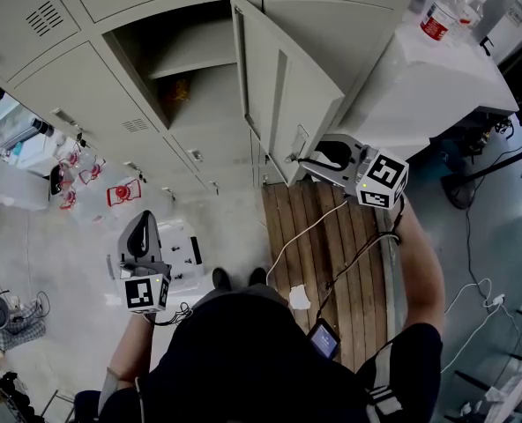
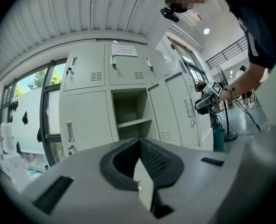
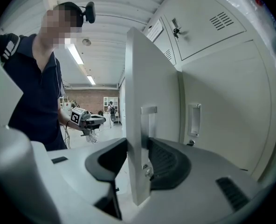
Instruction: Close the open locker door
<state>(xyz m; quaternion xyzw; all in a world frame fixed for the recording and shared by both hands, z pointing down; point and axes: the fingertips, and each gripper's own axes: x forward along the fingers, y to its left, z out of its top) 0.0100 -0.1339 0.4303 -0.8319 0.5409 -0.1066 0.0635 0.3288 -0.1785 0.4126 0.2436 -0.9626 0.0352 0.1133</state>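
Observation:
The grey locker door [image 1: 283, 91] stands swung out from its open, bare compartment [image 1: 177, 64], its free edge pointing toward me. My right gripper [image 1: 307, 159] reaches that edge near the handle. In the right gripper view the door's edge [image 3: 137, 78] fills the gap of the right gripper [image 3: 139, 146], with both pads against it. My left gripper [image 1: 144, 221] hangs lower left over the floor, away from the lockers, with nothing in it. In the left gripper view the left gripper [image 2: 139, 140] has its tips together and faces the open compartment [image 2: 128, 108]; the right gripper [image 2: 202, 101] shows at the right.
A white cabinet [image 1: 428, 86] with plastic bottles [image 1: 439, 16] stands right of the door. A wooden pallet [image 1: 331, 245] lies below the door, with cables trailing over it. Red-trimmed items [image 1: 124, 190] and clutter line the floor at the left.

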